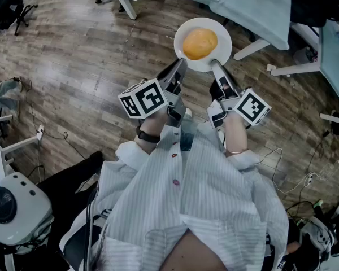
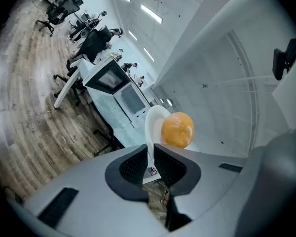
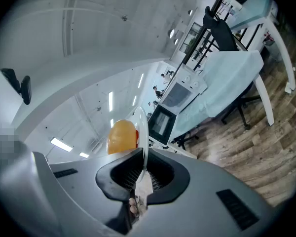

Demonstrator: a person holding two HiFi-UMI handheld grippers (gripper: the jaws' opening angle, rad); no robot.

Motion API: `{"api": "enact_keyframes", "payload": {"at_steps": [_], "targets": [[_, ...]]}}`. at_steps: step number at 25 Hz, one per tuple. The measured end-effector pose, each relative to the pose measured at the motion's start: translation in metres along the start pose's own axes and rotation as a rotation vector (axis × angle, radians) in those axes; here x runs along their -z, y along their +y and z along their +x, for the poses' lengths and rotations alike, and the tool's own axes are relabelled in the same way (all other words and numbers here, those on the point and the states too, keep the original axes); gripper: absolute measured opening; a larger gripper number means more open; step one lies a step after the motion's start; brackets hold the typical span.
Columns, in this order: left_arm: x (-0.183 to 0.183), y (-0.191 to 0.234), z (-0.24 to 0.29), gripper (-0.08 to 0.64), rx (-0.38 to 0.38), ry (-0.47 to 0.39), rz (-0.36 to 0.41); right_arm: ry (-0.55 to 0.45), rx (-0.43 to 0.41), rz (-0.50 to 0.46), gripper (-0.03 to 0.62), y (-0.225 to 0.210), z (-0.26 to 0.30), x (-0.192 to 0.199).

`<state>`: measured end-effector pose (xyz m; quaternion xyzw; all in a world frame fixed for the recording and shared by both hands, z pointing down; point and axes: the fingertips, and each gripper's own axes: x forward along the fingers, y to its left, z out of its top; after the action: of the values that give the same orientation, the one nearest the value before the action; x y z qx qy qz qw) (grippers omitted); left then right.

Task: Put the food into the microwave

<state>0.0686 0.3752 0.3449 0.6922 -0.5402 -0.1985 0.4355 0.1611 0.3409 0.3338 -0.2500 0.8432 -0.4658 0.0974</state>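
Together left gripper (image 1: 180, 65) and right gripper (image 1: 214, 66) are pinching the plate (image 1: 224, 45) rim.
Orange food (image 1: 200, 43) is lying on the plate.

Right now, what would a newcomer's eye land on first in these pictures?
A white plate with a round orange bun on it, carried in mid-air above the wooden floor, at the top middle of the head view. The left tool and right tool are each shut on its near rim, one on either side. Below them, the person's striped shirt fills the lower part of that view.
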Motion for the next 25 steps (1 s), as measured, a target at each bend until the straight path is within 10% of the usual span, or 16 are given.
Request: {"api": "enact_keyframes", "payload": {"at_steps": [25], "targets": [[0.018, 0.004, 0.011, 0.041, -0.038, -0.030, -0.002, 0.049, 0.010, 0.101, 0.044, -0.036, -0.006, 0.005]]}}
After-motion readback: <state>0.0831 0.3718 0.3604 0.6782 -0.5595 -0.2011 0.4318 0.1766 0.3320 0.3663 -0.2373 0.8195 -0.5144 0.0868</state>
